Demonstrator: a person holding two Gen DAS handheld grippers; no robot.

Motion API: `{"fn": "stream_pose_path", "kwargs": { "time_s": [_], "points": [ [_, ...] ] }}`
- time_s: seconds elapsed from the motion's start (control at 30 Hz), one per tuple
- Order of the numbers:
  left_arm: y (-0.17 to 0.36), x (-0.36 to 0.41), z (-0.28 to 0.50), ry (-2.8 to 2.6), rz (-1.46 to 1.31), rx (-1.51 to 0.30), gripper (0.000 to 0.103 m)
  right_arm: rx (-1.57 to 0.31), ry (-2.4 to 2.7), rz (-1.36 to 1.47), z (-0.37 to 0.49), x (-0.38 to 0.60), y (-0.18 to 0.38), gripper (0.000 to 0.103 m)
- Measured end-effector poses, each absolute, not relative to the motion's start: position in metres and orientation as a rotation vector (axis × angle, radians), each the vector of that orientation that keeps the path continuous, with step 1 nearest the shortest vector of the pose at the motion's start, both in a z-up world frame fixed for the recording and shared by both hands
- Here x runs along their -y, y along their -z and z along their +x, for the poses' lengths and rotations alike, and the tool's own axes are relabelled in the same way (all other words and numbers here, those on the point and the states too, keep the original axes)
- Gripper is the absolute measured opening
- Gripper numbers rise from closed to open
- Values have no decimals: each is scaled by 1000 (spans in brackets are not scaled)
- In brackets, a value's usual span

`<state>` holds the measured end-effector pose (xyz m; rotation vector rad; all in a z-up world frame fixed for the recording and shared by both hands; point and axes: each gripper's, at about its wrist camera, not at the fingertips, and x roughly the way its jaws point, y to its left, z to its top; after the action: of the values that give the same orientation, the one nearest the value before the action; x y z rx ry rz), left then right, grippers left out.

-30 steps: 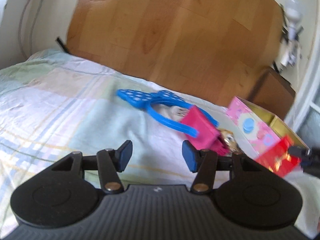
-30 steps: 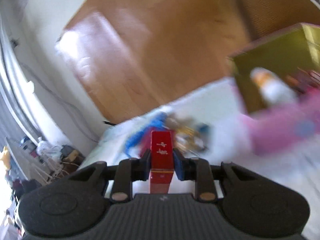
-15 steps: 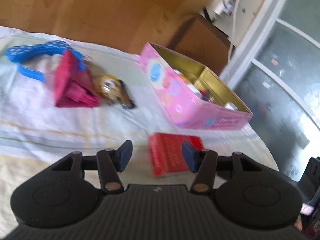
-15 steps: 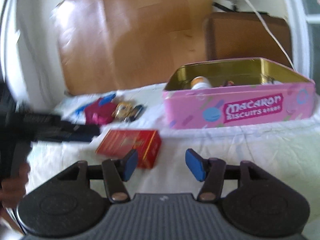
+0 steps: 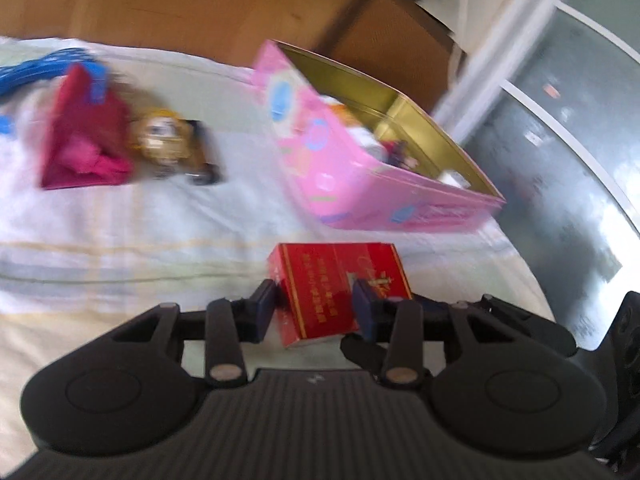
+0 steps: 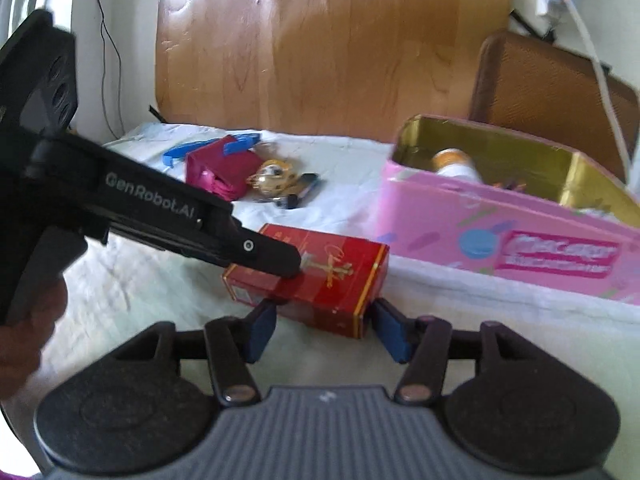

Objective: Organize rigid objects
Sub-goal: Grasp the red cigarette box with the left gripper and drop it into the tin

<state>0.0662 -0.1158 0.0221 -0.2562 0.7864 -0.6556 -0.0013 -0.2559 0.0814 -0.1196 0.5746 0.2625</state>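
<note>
Left wrist view shows a flat red box (image 5: 340,280) with gold print between the left gripper (image 5: 316,312) fingers, which are spread. Its print is too blurred to read. The right gripper (image 6: 326,330) is also spread

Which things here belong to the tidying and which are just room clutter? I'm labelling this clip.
Job: red box between the left gripper fingers; open right gripper; pink tin; magenta pouch, blue hairband, gold trinket.

Lying about: wooden headboard, brown cabinet, cables.
</note>
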Motion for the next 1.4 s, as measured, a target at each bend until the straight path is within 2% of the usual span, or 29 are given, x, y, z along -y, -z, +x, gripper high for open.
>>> {"fn": "stream_pose_path", "kwargs": {
  "time_s": [0.47, 0.6, 0.73, 0.87, 1.0, 1.07, 1.1, 1.13, 1.27, 1.4],
  "points": [
    [-18, 308, 44, 973, -20, -828, 45, -574, 92, 56, -76, 409, -66, 54],
    [-32, 326, 44, 979, 15, -802, 45, -534, 118, 78, -83, 422, -68, 54],
    [-72, 328, 66, 978, -51, -710, 45, -392, 119, 74, -73, 431, -100, 54],
    [-105, 330, 93, 897, -35, -592, 46, -292, 78, 82, -35, 435, -129, 54],
    [-100, 328, 136, 782, -44, -604, 46, -321, 38, 94, 23, 437, -126, 54],
    [-92, 327, 153, 719, -46, -608, 55, -337, 48, 57, 48, 426, -118, 52],
    [-86, 327, 160, 683, -40, -615, 70, -341, 56, 41, 54, 419, -114, 53],
    [-80, 329, 165, 640, -26, -621, 78, -348, 73, 18, 65, 414, -110, 55],
    [-73, 315, 167, 578, -32, -622, 76, -392, 187, -23, 92, 409, -98, 55],
    [-88, 255, 134, 643, -113, -496, 76, -301, 148, 85, 60, 412, -111, 55]
  ]
}}
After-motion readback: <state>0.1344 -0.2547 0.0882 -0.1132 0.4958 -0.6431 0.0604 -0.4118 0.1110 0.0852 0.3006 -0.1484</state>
